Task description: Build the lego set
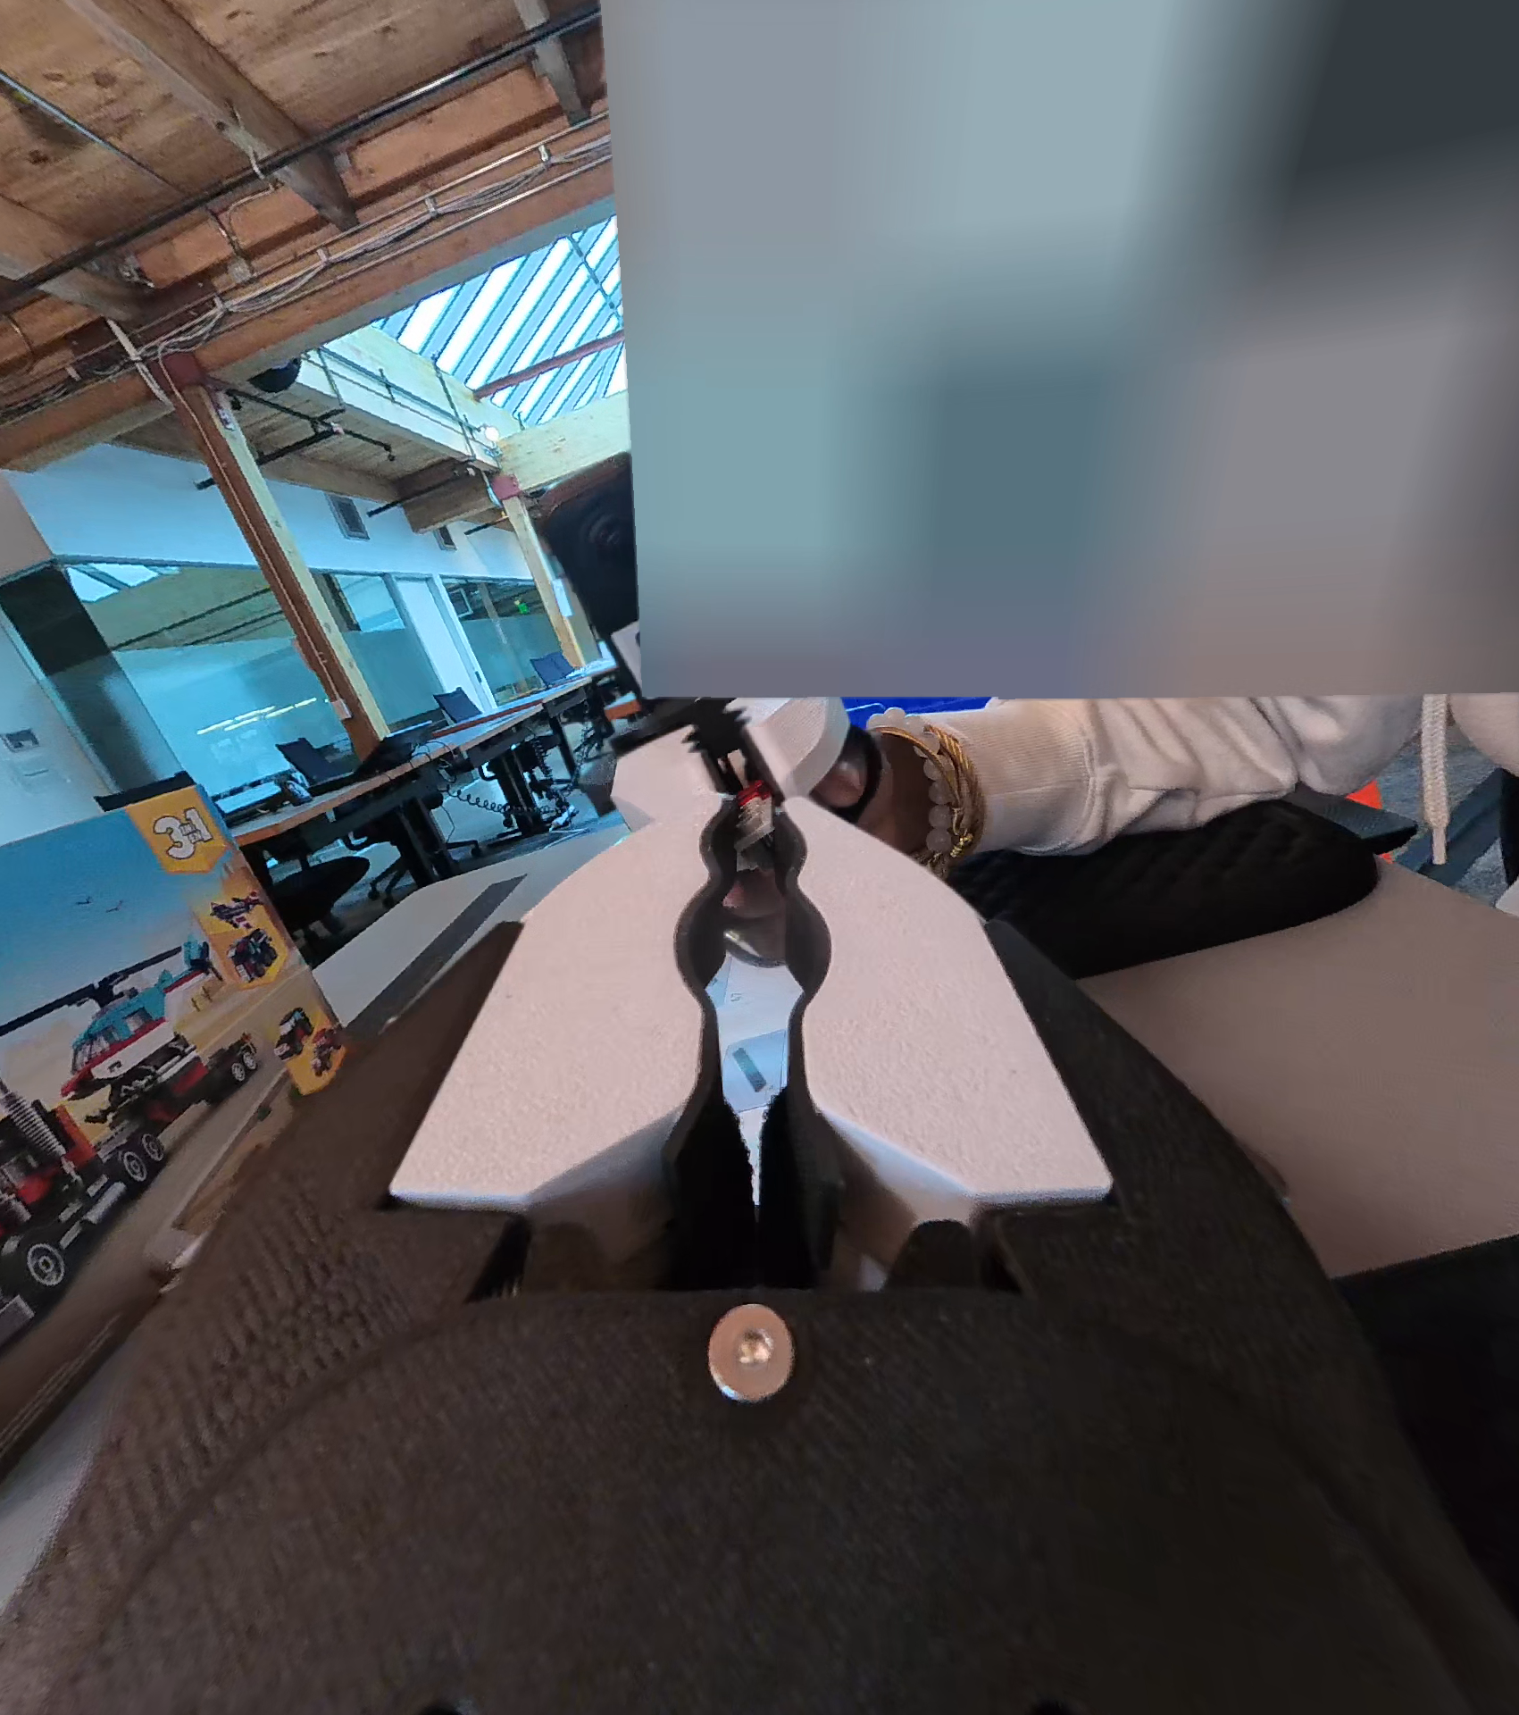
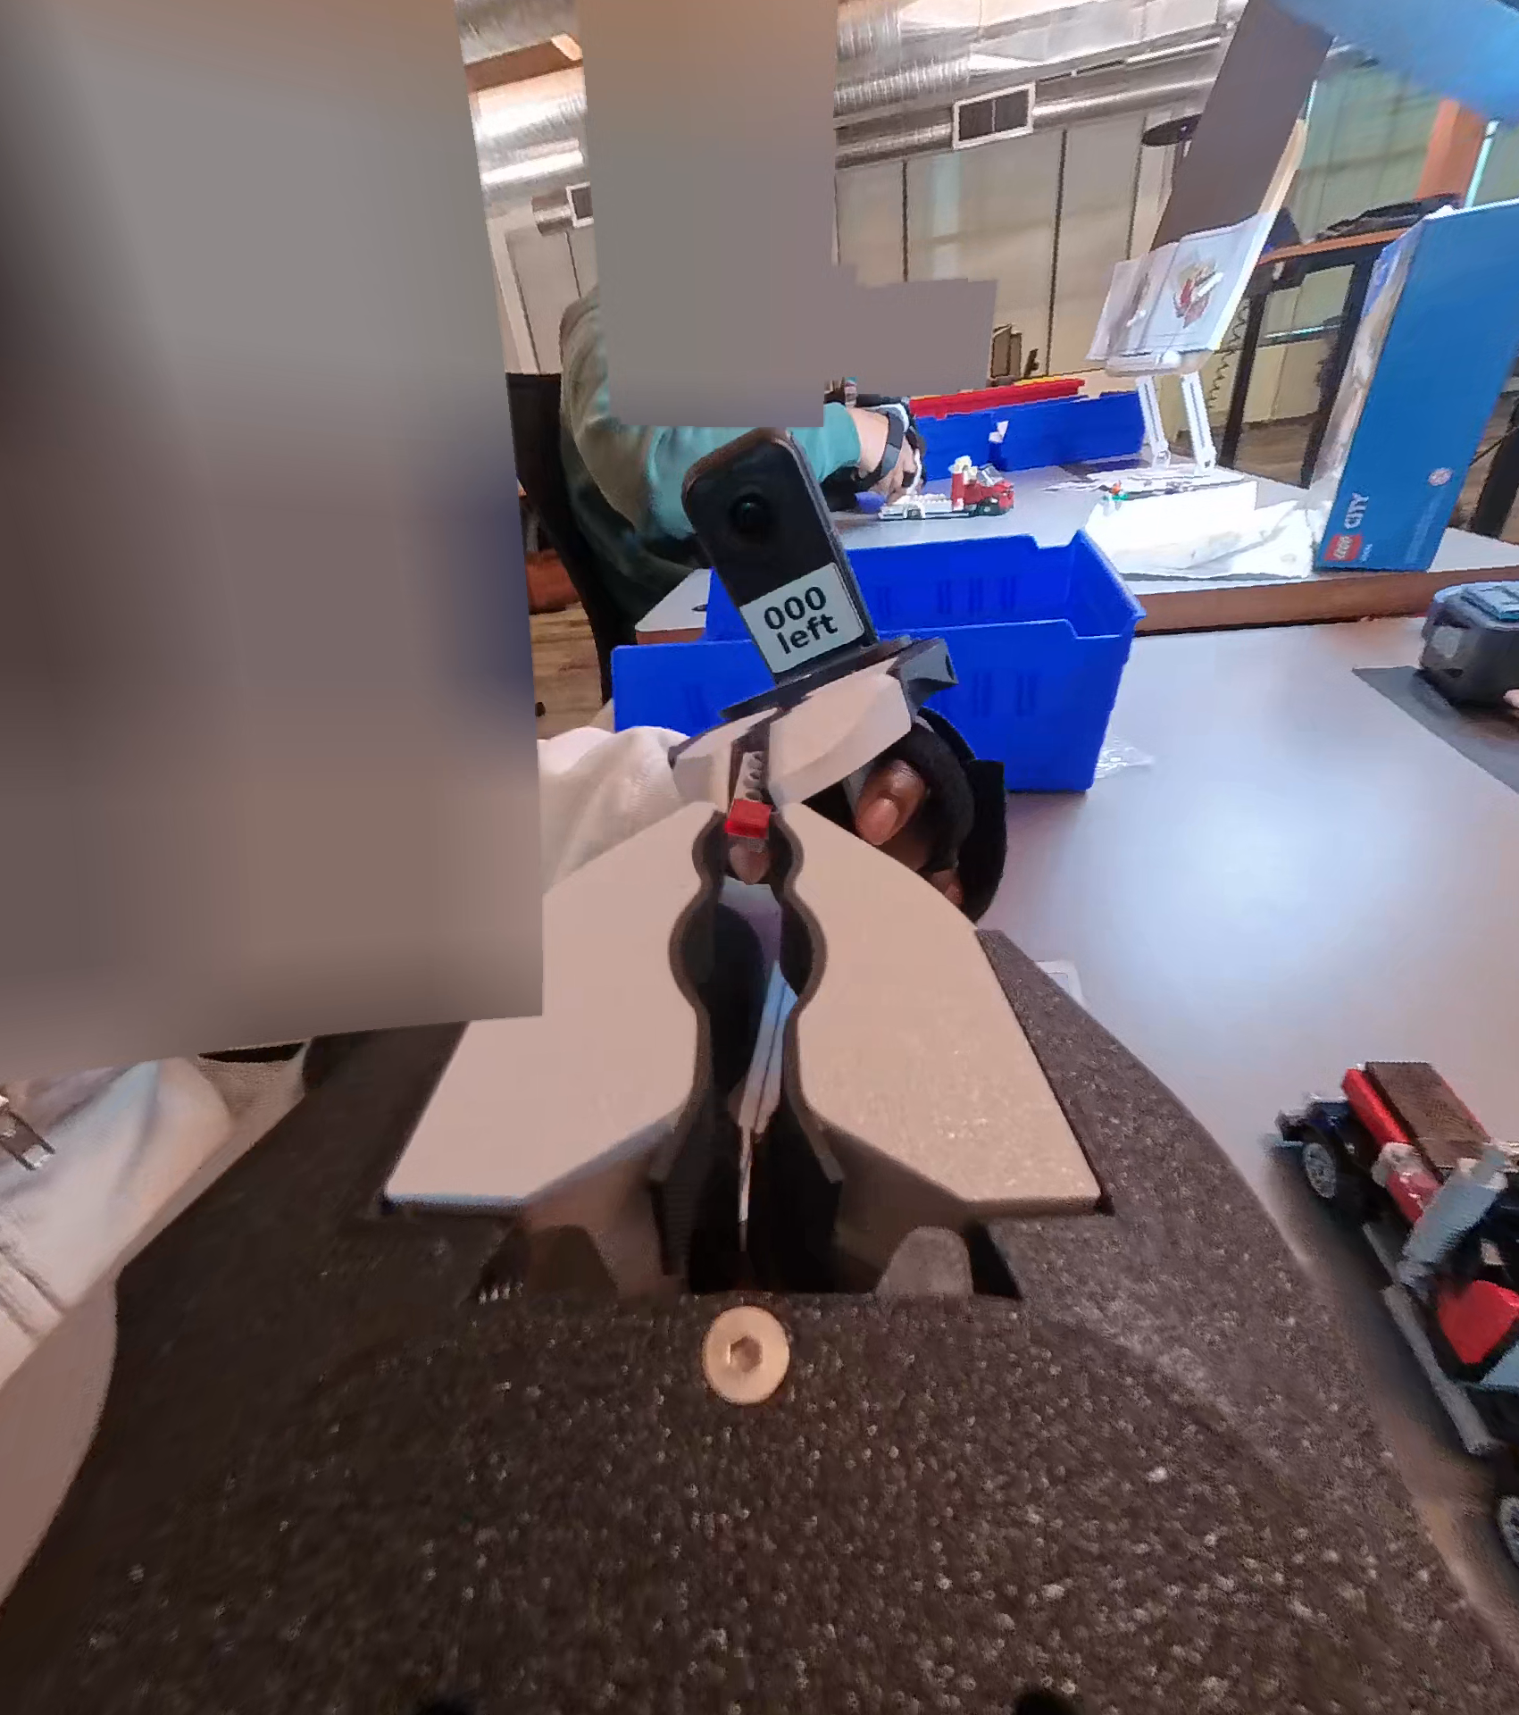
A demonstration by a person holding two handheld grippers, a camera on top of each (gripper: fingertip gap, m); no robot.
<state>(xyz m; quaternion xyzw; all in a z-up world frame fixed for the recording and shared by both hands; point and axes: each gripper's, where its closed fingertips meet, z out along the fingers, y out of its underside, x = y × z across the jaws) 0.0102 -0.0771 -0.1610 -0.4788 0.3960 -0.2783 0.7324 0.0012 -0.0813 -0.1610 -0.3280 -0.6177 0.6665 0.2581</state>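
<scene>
Both tongs are up off the bench [image 2: 1293, 882], tip to tip in front of me. My left tongs [image 1: 751, 817] are clenched nearly shut, pinching a small red and white lego piece [image 1: 753, 805] right at the fingertips. My right tongs [image 2: 748, 826] are also closed down, with a small red brick [image 2: 747, 817] at their tips on top of a grey bit. The two sets of tips meet at that same spot, so the piece sits between them; can't tell which pair carries the load.

In the right wrist view the left tongs come in from straight ahead, pointing back at mine, camera mounted on top, with my gloved hand [image 2: 913, 807] wrapped behind them. In the left wrist view the right tongs come in from ahead, with my wrist and beaded bracelets [image 1: 946, 798] just right of the tips.

The partly built truck [image 2: 1479, 1290] sits on the bench, low and well to the right of my right tongs. The set's box [image 1: 78, 1067] stands to the left of my left tongs. A blue bin [image 2: 1015, 650] is beyond the tips, farther back on the bench.
</scene>
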